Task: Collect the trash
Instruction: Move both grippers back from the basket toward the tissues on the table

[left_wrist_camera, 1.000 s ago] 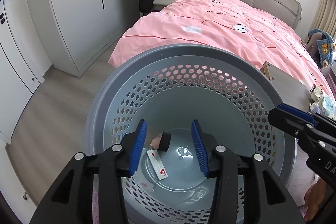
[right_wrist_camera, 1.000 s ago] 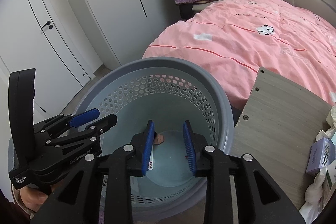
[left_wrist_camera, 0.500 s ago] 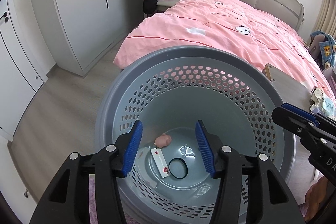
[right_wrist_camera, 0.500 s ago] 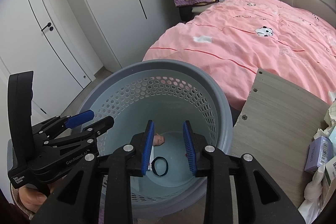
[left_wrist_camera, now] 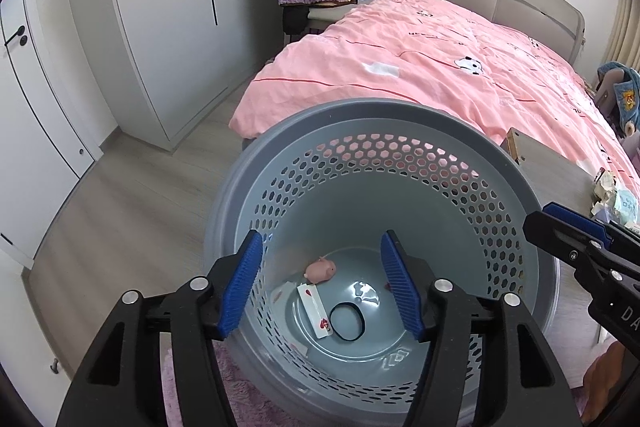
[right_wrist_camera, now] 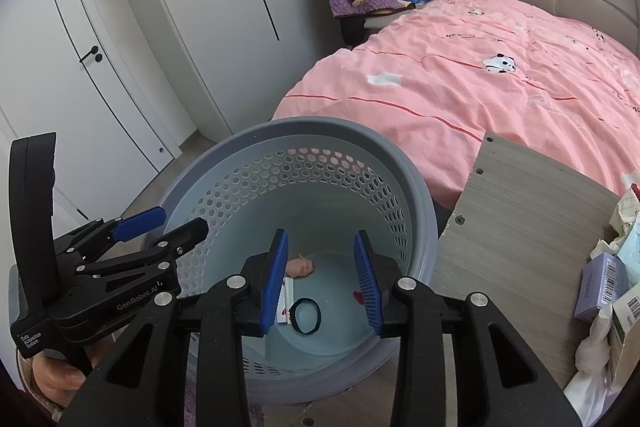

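The left gripper [left_wrist_camera: 321, 287] points steeply down, its jaws just opening wide with nothing between them. The right gripper [right_wrist_camera: 321, 283] beside it, angled down too, has parted narrowly, also empty.

Two grippers over the grey basket [right_wrist_camera: 420, 195] at the foot of the pink bed [right_wrist_camera: 500, 83]

The right gripper [right_wrist_camera: 321, 281] hangs above the basket's mouth, its jaws just opening with nothing between them; on the basket floor lie a pink toy pig [right_wrist_camera: 301, 265], a black hair tie [right_wrist_camera: 306, 315] and a playing card [right_wrist_camera: 286, 301], and the left gripper [right_wrist_camera: 170, 225] hovers at the basket's left rim
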The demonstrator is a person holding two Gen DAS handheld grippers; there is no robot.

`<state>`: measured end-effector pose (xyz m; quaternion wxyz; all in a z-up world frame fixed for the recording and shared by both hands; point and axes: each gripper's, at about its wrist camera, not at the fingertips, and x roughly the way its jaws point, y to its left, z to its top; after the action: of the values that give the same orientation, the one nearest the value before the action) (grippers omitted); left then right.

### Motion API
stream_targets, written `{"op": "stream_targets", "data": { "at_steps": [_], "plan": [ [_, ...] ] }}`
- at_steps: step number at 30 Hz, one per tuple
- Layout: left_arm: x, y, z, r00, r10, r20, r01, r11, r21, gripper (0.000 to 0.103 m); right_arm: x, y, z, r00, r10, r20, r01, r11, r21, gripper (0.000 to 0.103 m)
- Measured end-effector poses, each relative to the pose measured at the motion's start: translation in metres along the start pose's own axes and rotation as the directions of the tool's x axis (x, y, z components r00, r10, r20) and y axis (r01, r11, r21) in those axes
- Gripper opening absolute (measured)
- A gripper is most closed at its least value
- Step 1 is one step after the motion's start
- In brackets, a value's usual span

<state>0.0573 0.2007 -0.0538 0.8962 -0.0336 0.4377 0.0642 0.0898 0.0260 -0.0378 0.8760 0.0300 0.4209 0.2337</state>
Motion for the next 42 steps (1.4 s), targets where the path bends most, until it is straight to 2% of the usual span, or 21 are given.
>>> {"op": "stream_targets", "data": {
  "at_steps": [4,11,18,25,34,42],
  "plan": [
    [-0.007,0.0,-0.001,1.0,0.007,0.009,-0.007,1.0,-0.001,0.062,-0.007,0.001,-0.003,1.0,-0.004,0.008,0.004,1.0,0.001,0.035],
    [-0.02,-0.003,-0.004,0.999,0.008,0.033,-0.008,1.0,-0.001,0.069,-0.022,0.0,-0.012,1.0,-0.02,0.021,0.02,1.0,0.006,0.043],
    [-0.032,-0.02,-0.011,0.999,-0.015,0.042,0.014,1.0,0.023,0.069,-0.045,-0.013,-0.029,0.998,-0.06,0.037,0.059,0.998,0.035,0.049],
    [-0.044,-0.047,-0.017,0.997,-0.051,0.053,0.048,0.997,0.064,0.069,-0.08,-0.044,-0.051,0.989,-0.132,0.062,0.126,0.987,0.099,0.052],
    [-0.058,-0.091,-0.021,0.993,-0.106,0.059,0.098,0.987,0.124,0.07,-0.126,-0.101,-0.087,0.967,-0.243,0.071,0.225,0.954,0.201,0.053],
    [-0.063,-0.13,-0.03,0.99,-0.136,0.04,0.127,0.976,0.179,0.07,-0.142,-0.136,-0.103,0.953,-0.294,0.077,0.269,0.935,0.231,0.053]
  ]
}}
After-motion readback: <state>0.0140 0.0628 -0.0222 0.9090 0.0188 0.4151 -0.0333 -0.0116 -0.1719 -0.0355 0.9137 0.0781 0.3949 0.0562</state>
